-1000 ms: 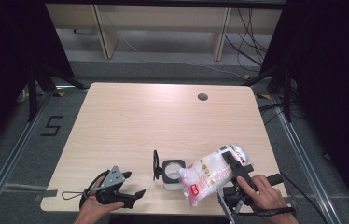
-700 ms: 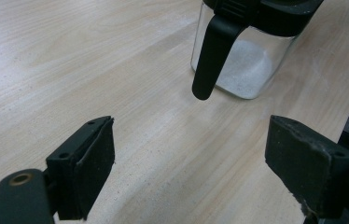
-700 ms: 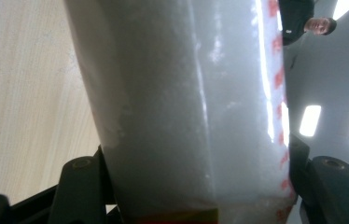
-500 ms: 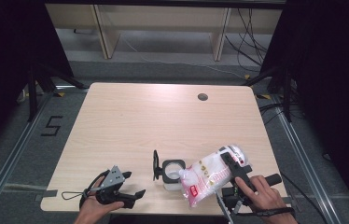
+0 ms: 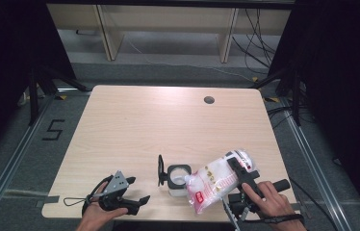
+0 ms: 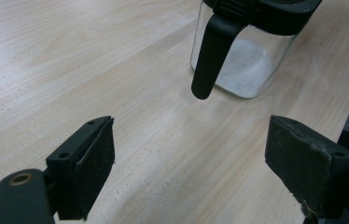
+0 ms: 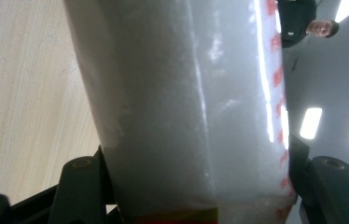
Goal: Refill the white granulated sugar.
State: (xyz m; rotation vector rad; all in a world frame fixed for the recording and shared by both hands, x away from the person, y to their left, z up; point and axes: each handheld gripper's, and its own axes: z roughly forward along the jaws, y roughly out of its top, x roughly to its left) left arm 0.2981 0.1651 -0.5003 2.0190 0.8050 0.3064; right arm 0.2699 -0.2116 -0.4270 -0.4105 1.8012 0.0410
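Nothing has shifted since the earlier frames: both hands sit where they were and the bag hangs at the same tilt. I have the right tongs (image 5: 238,169) clamped on a plastic bag of white granules (image 5: 216,179), which lies over the worktop (image 5: 168,120) near its 5 o'clock corner, its cut mouth pointing toward 9 o'clock at the open glass jar (image 5: 178,177) just beside it. In the right gripper view the jaws press either side of the bag (image 7: 186,102), so the grip is across its width. I judge it soft and shifting: the contents will slump toward the low end, the film is smooth and may slide, so holding high, near the sealed end, gives me the best control of the tilt. My left tongs (image 5: 132,190) stand open and empty at 7 o'clock, facing the jar (image 6: 242,51). That jar is rigid glass, breakable, with a black flip lid (image 5: 160,169) standing up; I would steady it by its body, not the lid.
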